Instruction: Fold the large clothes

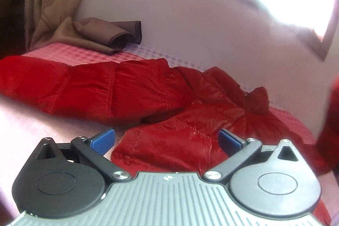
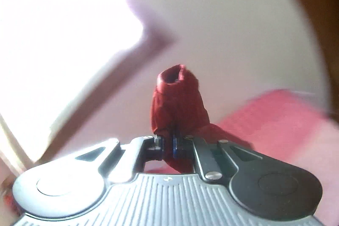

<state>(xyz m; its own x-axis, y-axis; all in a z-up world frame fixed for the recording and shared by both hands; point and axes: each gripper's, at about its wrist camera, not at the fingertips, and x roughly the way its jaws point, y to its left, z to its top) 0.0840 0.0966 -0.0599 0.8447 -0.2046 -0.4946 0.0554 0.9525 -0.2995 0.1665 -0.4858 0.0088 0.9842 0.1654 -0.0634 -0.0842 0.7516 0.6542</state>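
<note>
My left gripper (image 1: 166,140) has its fingers spread just above the red jacket (image 1: 131,90), near its hem edge. My right gripper (image 2: 168,144) pinches the jacket's cuff (image 2: 173,96), lifted clear. The jacket sprawls across the bed (image 1: 70,52); bare sheet lies beyond, up to the wall (image 1: 190,14).

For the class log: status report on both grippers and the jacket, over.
Left gripper open above red jacket. Right gripper shut on jacket cuff, lifted. Brown cloth behind, clear.
</note>
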